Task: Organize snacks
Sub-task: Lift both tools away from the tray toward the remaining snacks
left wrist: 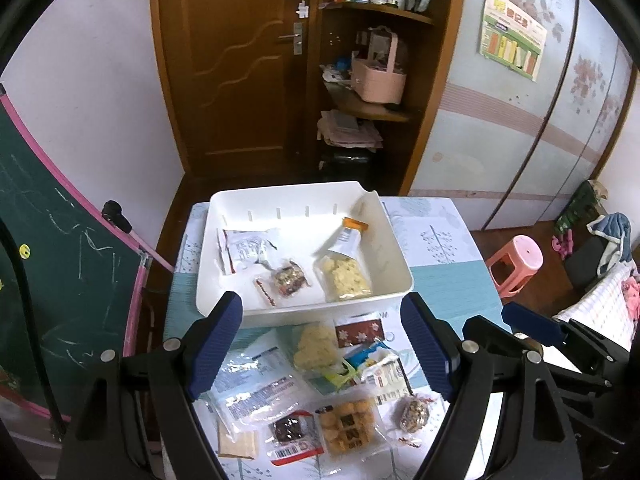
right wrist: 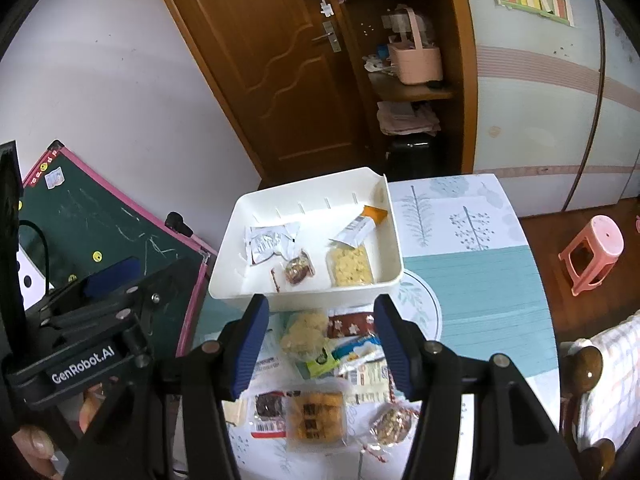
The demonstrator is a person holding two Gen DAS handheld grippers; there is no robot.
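A white bin (left wrist: pixel 224 208) (right wrist: pixel 394 236) stands at the table's far end. It holds a white wrapper (left wrist: pixel 248 250), a small nut bar (left wrist: pixel 288 280) and a bag of yellow chips (left wrist: pixel 346 276) (right wrist: pixel 350 266). Loose snack packets lie on the table in front of the bin: a yellow puff bag (left wrist: pixel 314 344), a cookie pack (left wrist: pixel 348 426) (right wrist: pixel 316 416), a dark brownie pack (left wrist: pixel 290 432), a nut ball (left wrist: pixel 414 416) (right wrist: pixel 390 424). My left gripper (left wrist: pixel 324 344) is open and empty above the packets. My right gripper (right wrist: pixel 320 340) is open and empty above them too.
The table (left wrist: pixel 444 280) has a teal and white cloth. A green chalkboard (left wrist: pixel 60 280) leans at the left. A pink stool (left wrist: pixel 516 264) stands at the right, next to a bed edge (right wrist: pixel 604 392). A wooden door and shelves are behind.
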